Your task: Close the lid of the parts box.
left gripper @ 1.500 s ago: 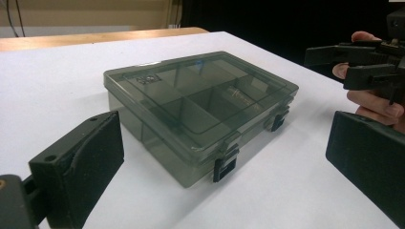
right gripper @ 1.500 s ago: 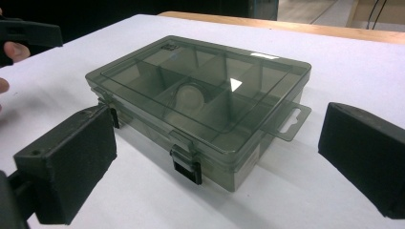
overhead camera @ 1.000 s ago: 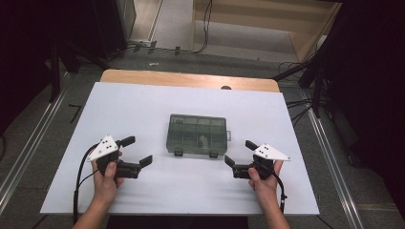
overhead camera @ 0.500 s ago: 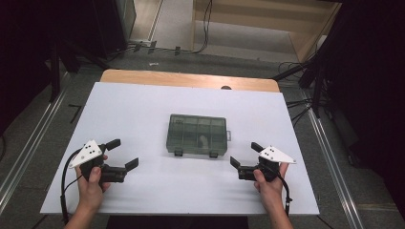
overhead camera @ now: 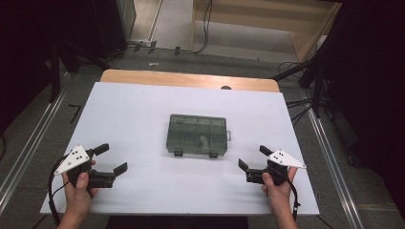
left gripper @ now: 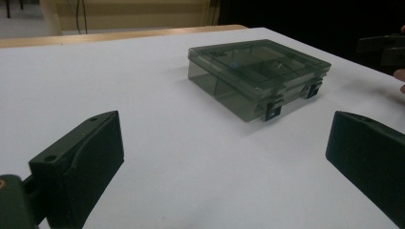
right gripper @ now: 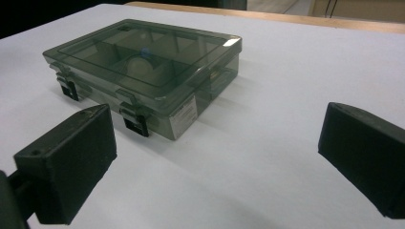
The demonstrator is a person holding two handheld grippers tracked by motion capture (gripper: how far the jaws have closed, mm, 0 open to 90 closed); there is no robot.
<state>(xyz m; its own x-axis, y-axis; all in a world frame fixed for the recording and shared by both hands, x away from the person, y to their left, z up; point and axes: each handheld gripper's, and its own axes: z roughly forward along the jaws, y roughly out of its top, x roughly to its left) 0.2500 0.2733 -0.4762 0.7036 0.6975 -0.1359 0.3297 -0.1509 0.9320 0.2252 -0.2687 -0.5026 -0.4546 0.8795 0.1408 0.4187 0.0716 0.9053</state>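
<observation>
Inside the smoky translucent plastic compartment box (overhead camera: 197,135), a pale rounded item with a small blue spot (right gripper: 141,59) lies blurred behind the closed lid; what it is cannot be told. In the left gripper view, beside the box, only a blue speck (left gripper: 234,64) of it shows. The white label on the box's near corner (right gripper: 183,114) is too small to read. Near the box in the right gripper view, the black right gripper (right gripper: 210,162) is cut off by the bottom edge, as is the black left gripper (left gripper: 224,167) in its own view.

Smoky grey translucent box (overhead camera: 197,135), white table (overhead camera: 133,114), black fingers (left gripper: 79,164)
</observation>
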